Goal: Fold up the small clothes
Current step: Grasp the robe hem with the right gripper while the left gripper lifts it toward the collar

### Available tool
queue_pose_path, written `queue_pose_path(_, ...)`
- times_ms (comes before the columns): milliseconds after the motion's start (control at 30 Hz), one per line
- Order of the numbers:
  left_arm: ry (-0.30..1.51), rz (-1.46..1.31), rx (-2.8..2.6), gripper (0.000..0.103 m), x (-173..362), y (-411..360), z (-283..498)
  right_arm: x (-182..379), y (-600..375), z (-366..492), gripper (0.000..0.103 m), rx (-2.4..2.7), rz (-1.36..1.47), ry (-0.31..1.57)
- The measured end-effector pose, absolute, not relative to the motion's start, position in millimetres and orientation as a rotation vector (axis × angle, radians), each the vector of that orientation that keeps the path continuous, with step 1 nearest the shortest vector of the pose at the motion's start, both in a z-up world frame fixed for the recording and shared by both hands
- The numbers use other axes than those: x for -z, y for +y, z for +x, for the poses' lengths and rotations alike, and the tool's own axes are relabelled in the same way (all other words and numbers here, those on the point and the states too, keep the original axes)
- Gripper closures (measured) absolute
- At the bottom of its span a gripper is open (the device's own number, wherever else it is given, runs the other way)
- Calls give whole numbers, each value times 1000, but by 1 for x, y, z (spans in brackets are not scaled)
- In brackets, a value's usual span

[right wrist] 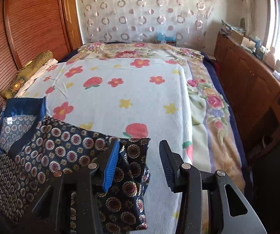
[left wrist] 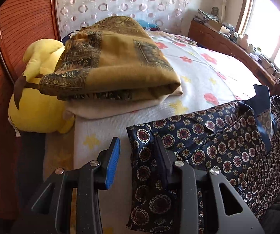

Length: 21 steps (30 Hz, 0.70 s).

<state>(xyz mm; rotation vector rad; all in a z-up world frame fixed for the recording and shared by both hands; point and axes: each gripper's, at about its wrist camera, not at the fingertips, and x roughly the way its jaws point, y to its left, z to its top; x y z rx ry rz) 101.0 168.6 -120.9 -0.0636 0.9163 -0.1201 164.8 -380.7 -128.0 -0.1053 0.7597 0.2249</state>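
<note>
A navy satin garment [left wrist: 227, 142] printed with round medallions lies at the near edge of the white flowered bedspread [left wrist: 198, 78], its plain blue collar [left wrist: 260, 97] standing up. My left gripper [left wrist: 138, 142] is open. The garment's left end hangs between its jaws against the right finger, with a clear gap to the blue left pad [left wrist: 111, 165]. In the right wrist view the same garment [right wrist: 52, 146] spreads to the left. Its right end hangs between the jaws of my open right gripper [right wrist: 139, 144], beside the blue left pad [right wrist: 110, 165] and apart from the right one.
A folded ochre patterned blanket [left wrist: 110, 62] on a cream one sits at the bed's left, next to a yellow plush toy [left wrist: 36, 105]. A wooden slatted wardrobe [left wrist: 13, 39] stands left. A wooden cabinet [right wrist: 247, 89] with clutter runs along the right under the window.
</note>
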Motion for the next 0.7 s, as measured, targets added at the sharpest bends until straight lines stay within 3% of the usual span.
queue_pose_path(267, 920, -73, 163, 67, 122, 168, 105, 137, -380, 184, 58, -263, -57, 841)
queue_pose_path(400, 917, -54, 180, 88, 122, 164, 104, 134, -374, 185, 59, -298, -75, 846)
queue_pose_path(467, 913, -50, 183, 94, 120, 160, 102, 134, -372, 184, 82, -321, -84, 854)
queue_pose_path(533, 902, -36, 176, 96, 118, 157, 99, 134, -372, 181, 93, -346, -76, 863)
queue_pose_path(700, 767, -65, 174, 97, 79, 154, 78, 103, -373, 150, 97, -338, -118, 738)
